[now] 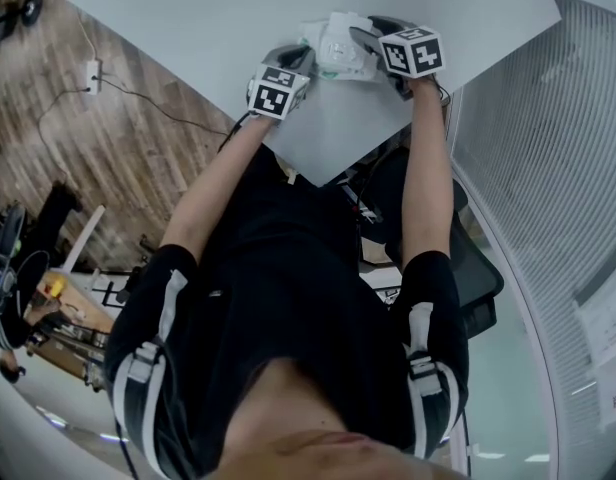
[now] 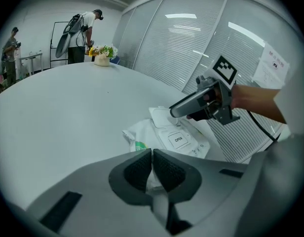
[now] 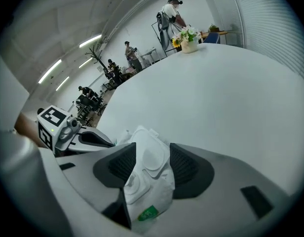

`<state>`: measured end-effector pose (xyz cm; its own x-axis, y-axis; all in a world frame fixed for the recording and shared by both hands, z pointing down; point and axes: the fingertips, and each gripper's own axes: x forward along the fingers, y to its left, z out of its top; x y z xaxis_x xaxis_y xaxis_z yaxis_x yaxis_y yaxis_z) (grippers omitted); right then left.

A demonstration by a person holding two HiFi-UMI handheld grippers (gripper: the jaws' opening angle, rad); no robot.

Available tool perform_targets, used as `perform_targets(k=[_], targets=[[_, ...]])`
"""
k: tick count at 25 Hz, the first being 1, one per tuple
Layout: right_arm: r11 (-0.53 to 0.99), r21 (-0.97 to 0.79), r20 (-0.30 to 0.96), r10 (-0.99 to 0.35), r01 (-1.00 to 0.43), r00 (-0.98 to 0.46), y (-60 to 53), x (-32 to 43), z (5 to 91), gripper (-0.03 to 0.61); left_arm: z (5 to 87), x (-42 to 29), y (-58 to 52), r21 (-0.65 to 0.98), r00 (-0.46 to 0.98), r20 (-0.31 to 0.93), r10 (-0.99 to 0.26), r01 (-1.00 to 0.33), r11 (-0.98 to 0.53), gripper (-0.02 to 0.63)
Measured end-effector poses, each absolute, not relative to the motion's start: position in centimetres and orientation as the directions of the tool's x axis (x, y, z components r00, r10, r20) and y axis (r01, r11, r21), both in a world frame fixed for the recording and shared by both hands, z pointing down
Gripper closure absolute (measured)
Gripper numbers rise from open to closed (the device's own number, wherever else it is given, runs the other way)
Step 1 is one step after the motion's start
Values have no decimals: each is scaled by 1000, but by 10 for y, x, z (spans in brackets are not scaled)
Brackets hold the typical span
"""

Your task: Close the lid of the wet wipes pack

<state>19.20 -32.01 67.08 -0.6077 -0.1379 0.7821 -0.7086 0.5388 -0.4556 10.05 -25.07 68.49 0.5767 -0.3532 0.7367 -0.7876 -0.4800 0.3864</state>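
A white wet wipes pack [image 1: 336, 50] lies near the corner of a white table [image 1: 188, 18]. Its plastic lid [image 2: 162, 116] stands flipped open beyond a sticker marked OPEN [image 2: 178, 139]. My left gripper [image 2: 152, 169] is shut on the pack's near edge, with thin white film pinched between its pads. My right gripper [image 3: 153, 164] is open and hangs over the pack [image 3: 144, 181], a jaw on each side of the lid [image 3: 153, 154], pads apart from it. In the left gripper view the right gripper [image 2: 177, 111] has a fingertip [image 2: 174, 111] at the lid's raised flap.
A flower pot [image 2: 102, 53] stands at the table's far side, with people [image 2: 85, 31] behind it. Glass walls with blinds [image 2: 191, 48] run along the right. The table's corner [image 1: 323, 180] is close to my body, and a black chair [image 1: 473, 268] is beneath it.
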Motion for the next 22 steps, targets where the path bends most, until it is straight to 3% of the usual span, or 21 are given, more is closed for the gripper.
perform_targets(k=[7, 15, 19, 22], targets=[[590, -485, 741, -115, -646, -661, -282, 184, 633, 364, 693, 95, -245, 381, 576, 736, -356, -787, -485, 588], [521, -541, 749, -58, -660, -660, -225, 171, 655, 336, 687, 96, -246, 380, 590, 724, -356, -773, -508, 588], [476, -461, 818, -99, -749, -567, -224, 174, 668, 336, 687, 96, -247, 384, 595, 719, -361, -772, -506, 588], [454, -324, 888, -157, -830, -433, -229, 176, 674, 376, 687, 96, -247, 388, 596, 716, -363, -772, -504, 588]])
